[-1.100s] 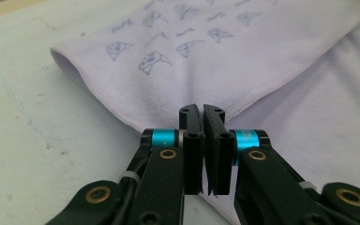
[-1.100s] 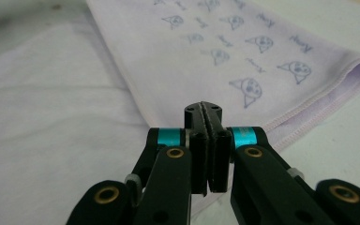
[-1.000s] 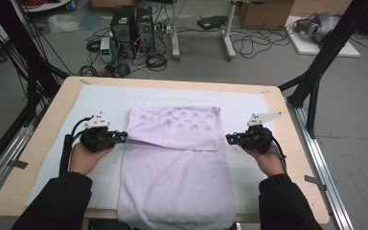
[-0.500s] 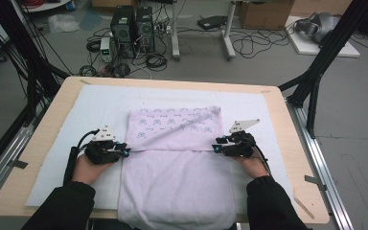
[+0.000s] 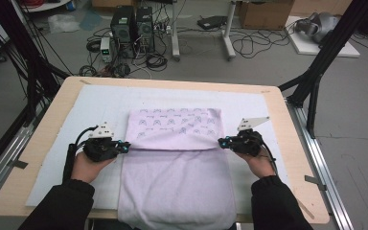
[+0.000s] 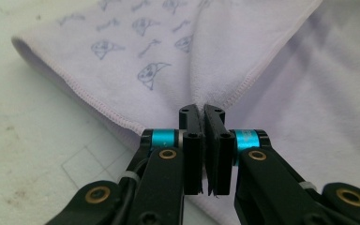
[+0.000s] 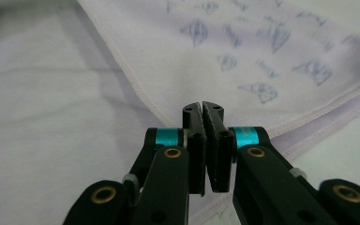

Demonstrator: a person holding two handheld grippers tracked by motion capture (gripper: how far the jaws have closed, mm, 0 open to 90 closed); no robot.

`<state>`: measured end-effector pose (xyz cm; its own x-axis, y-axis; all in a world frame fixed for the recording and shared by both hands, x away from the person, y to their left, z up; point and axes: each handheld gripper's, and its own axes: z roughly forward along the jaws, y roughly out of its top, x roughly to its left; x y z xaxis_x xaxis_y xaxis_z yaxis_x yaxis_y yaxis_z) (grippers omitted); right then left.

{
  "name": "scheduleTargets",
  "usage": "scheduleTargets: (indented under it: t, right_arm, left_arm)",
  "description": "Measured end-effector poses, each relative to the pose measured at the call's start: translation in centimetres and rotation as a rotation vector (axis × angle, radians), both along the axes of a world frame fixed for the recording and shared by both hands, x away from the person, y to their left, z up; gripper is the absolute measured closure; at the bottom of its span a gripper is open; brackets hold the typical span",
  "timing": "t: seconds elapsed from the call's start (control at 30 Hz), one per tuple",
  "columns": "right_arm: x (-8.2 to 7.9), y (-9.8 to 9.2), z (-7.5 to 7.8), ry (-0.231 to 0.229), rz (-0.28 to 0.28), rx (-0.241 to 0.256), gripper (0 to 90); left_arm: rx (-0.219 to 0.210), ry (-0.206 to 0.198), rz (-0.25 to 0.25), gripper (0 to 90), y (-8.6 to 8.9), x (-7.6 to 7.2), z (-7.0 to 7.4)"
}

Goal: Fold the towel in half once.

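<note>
Since a second ago you've drawn the towel's (image 5: 175, 163) far edge nearer, its printed underside showing. Your left gripper (image 5: 125, 146) and right gripper (image 5: 221, 142) each pinch a folded corner. Its near edge drops out of sight past the table (image 5: 52, 100).

A pale wooden table (image 5: 52, 110) with rounded corners stands over a grey floor. A white foam mat (image 5: 100, 100) covers most of its top, leaving a bare wooden border all round. On the mat lies a lilac towel (image 5: 177, 187), its far part folded over to show small printed figures, while its near edge hangs over the table's front.
</note>
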<state>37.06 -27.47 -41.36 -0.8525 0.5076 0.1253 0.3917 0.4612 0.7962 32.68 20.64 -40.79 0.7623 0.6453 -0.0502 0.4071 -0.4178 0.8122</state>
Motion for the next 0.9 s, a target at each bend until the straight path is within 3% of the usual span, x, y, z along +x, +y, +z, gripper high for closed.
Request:
scheduleTargets:
  t: [0.07, 0.17, 0.27, 0.33, 0.37, 0.47, 0.67, 0.8, 0.9]
  right_arm:
    - [-0.9, -0.8, 1.2, -0.009, 0.005, 0.023, 88.2]
    - [-4.0, -2.2, 2.9, -0.035, 0.042, 0.031, 88.2]
    - [-6.7, -2.8, 2.8, -0.028, 0.073, 0.034, 88.2]
    - [-8.2, -3.1, 2.0, -0.006, 0.093, 0.011, 86.4]
    - [-8.7, -3.1, 1.4, 0.006, 0.099, 0.015, 81.2]
    - [-8.9, -2.6, -0.1, 0.005, 0.099, -0.029, 67.3]
    - [-7.7, -1.4, -2.0, 0.029, 0.104, -0.048, 64.5]
    - [-7.1, -0.7, -3.0, 0.050, 0.106, -0.111, 72.1]
    - [-6.9, -0.5, -3.1, 0.051, 0.104, -0.092, 84.8]
  left_arm:
    - [-0.008, -0.016, -0.025, 86.0, -0.1, -1.0, 0.9]
    - [-0.007, -0.020, -0.062, 85.9, -0.2, -3.1, 1.4]
    - [-0.011, -0.017, -0.106, 84.2, -0.3, -6.2, 1.1]
    - [-0.007, 0.007, -0.129, 69.4, -0.2, -7.4, 0.4]
    - [0.005, 0.007, -0.133, 67.6, -0.2, -7.6, 0.2]
    - [0.032, 0.023, -0.121, 67.9, 0.0, -7.6, -0.9]
    - [0.043, 0.061, -0.120, 68.5, -0.5, -6.4, -2.7]
    - [0.072, 0.067, -0.134, 71.4, -1.2, -6.2, -3.4]
    - [0.087, 0.063, -0.150, 86.6, -1.5, -6.1, -3.3]
